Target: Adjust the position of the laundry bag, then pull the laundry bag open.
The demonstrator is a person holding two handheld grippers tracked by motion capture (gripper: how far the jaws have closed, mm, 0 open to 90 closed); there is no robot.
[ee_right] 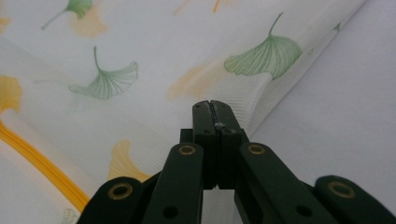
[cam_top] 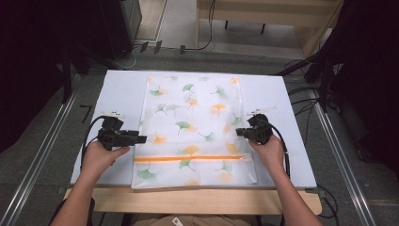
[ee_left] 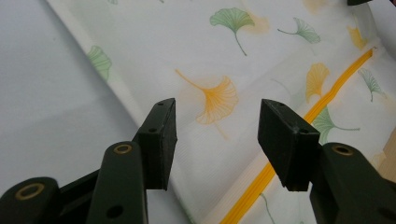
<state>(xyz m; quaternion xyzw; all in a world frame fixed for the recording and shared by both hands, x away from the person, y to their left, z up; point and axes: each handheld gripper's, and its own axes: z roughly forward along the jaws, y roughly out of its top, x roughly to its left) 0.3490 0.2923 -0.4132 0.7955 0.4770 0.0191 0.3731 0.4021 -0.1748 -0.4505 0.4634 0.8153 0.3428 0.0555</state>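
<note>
A white mesh bag (cam_top: 193, 127) printed with green and orange ginkgo leaves lies flat on a pale board (cam_top: 117, 94). An orange zipper (cam_top: 188, 159) runs across its near end. My left gripper (cam_top: 141, 139) sits at the bag's left edge, open; in the left gripper view its jaws (ee_left: 217, 140) straddle the bag (ee_left: 224, 56) edge above the zipper (ee_left: 327, 100). My right gripper (cam_top: 239, 133) is at the bag's right edge. In the right gripper view it (ee_right: 211, 106) is shut, tips at the bag (ee_right: 140, 56) border; whether fabric is pinched is hidden.
The board rests on a wooden table (cam_top: 188, 200) whose front edge shows near the person. Metal rails (cam_top: 42, 150) (cam_top: 339, 146) run along both sides. Cables (cam_top: 306, 94) trail on the floor at the right, and dark equipment stands at the far left.
</note>
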